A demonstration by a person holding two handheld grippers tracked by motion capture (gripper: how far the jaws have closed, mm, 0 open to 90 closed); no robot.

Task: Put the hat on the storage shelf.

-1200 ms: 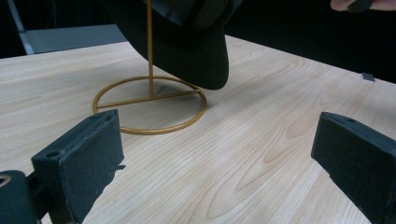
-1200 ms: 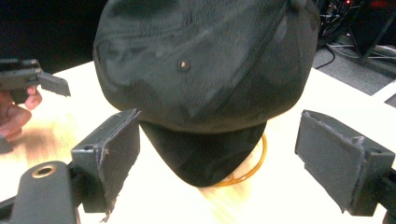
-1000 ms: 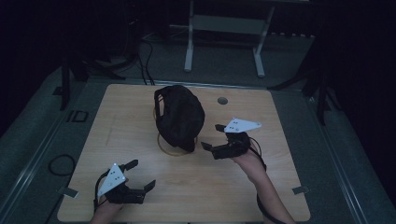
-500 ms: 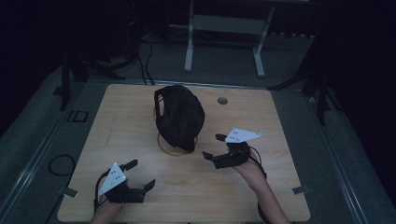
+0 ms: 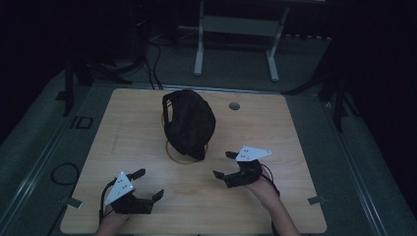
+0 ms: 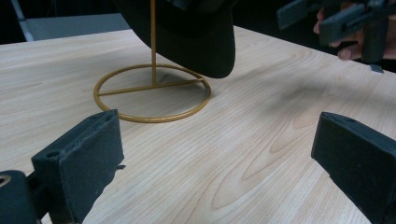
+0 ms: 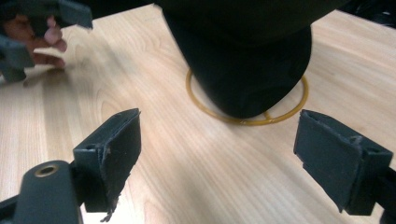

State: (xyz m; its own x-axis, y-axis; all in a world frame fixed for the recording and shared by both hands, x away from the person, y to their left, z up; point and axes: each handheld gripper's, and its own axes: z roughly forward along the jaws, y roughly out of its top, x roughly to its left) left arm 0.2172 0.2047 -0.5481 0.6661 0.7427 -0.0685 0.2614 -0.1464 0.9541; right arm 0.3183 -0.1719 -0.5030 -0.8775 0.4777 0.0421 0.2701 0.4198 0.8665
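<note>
we see a wooden surface (image 5: 123, 128) from above, lit dimly, with a dark floor around it. near its middle a black cap (image 5: 189, 123) hangs on a thin gold stand (image 6: 152, 88), whose ring base lies flat on the wood. the cap's lower edge droops down to just above the ring on the side nearer us.

our right gripper (image 5: 227, 167) hovers near the stand, a little to its right and toward us, with its jaws spread wide and nothing between them. in the right gripper view the cap sits straight ahead, framed between the two black jaws. our left gripper (image 5: 147, 184) rests low at the near left corner of the surface, well apart from the cap, its jaws also wide open and empty.

we judge that the work in hand is the cap on its stand, and that no grasp is in place at this moment. if the cap is to come off, the next move calls for the right gripper to go forward, close on the cap's hanging edge, and lift straight up so the light stand does not tip.

there are no containers on the surface. a small round hole (image 5: 234, 105) sits in the wood beyond the cap.
</note>
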